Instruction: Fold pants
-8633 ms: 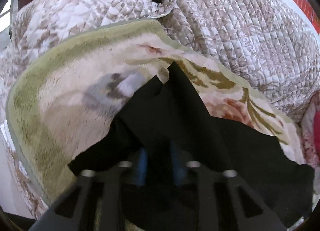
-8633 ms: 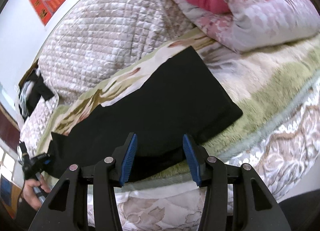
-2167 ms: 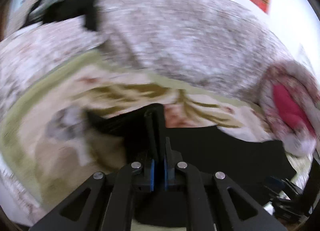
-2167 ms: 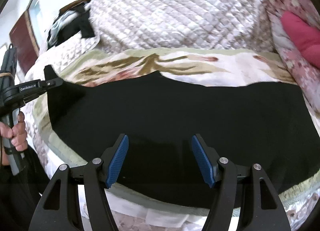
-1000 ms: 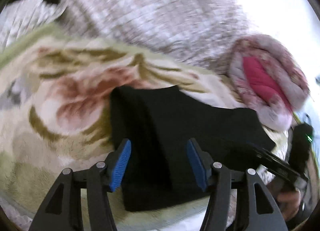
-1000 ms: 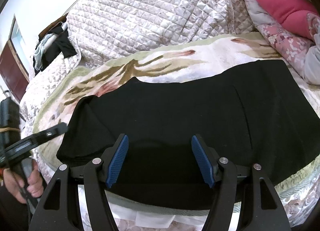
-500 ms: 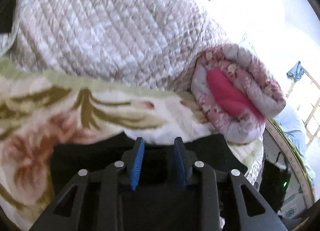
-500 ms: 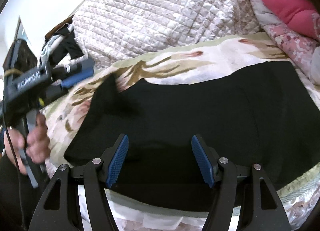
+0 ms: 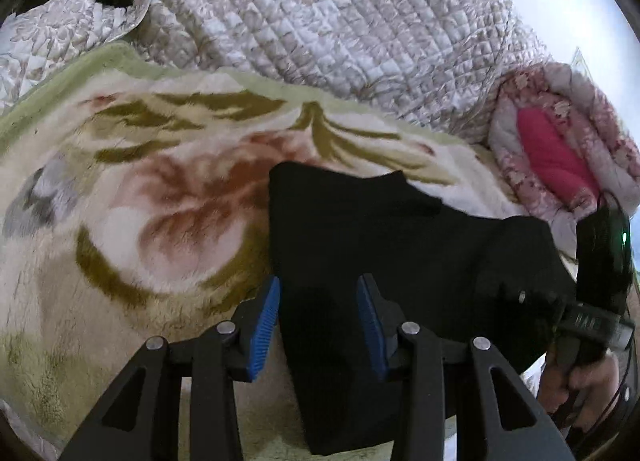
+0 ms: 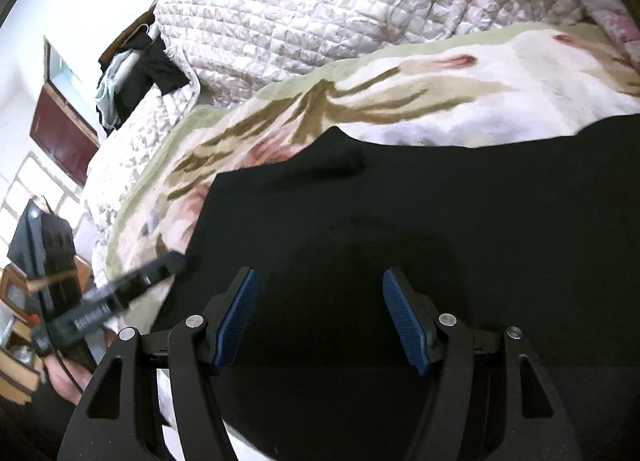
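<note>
Two covers are spread over the bed: a quilt [image 9: 328, 17] heaped at the back and a floral blanket [image 9: 132, 189] laid in front of it, with a pink bedroll [image 9: 560, 153] set at its right end. On the blanket the black pants [image 9: 384, 245] are laid flat and partly folded, their left edge doubled over. Above them the left gripper [image 9: 318, 315] is held with its fingers apart, having just opened a little with only cloth seen beyond the gap, while the right gripper [image 10: 320, 319] is held wider, its fingers having just closed slightly, nothing clamped.
</note>
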